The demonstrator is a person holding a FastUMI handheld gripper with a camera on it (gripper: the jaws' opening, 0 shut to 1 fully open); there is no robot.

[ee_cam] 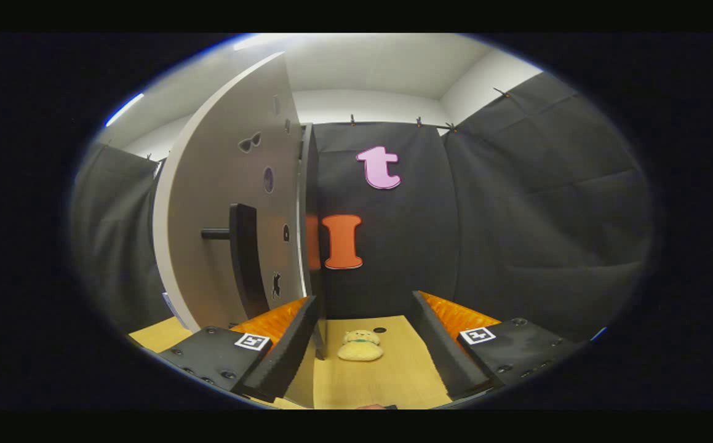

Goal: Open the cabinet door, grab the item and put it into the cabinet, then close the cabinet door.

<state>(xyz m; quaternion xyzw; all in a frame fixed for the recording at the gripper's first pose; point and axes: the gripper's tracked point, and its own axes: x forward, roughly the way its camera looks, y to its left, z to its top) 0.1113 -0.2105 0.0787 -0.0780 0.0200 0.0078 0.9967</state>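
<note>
On the left stands the open cabinet door [227, 203], its dark handle [242, 258] facing out. Between the spread, empty fingers of the gripper [362, 341], just ahead, lies a small yellow plush toy [360, 346], perhaps a bear, on the wooden table [393, 381]. A careless approach might clip the door's edge.

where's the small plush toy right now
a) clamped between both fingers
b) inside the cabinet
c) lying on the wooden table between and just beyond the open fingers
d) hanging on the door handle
c: the plush toy lies on the wooden table, just beyond the open gripper, whose fingers stand apart on either side without touching it; the cabinet door with its black handle stands beside it.
</note>
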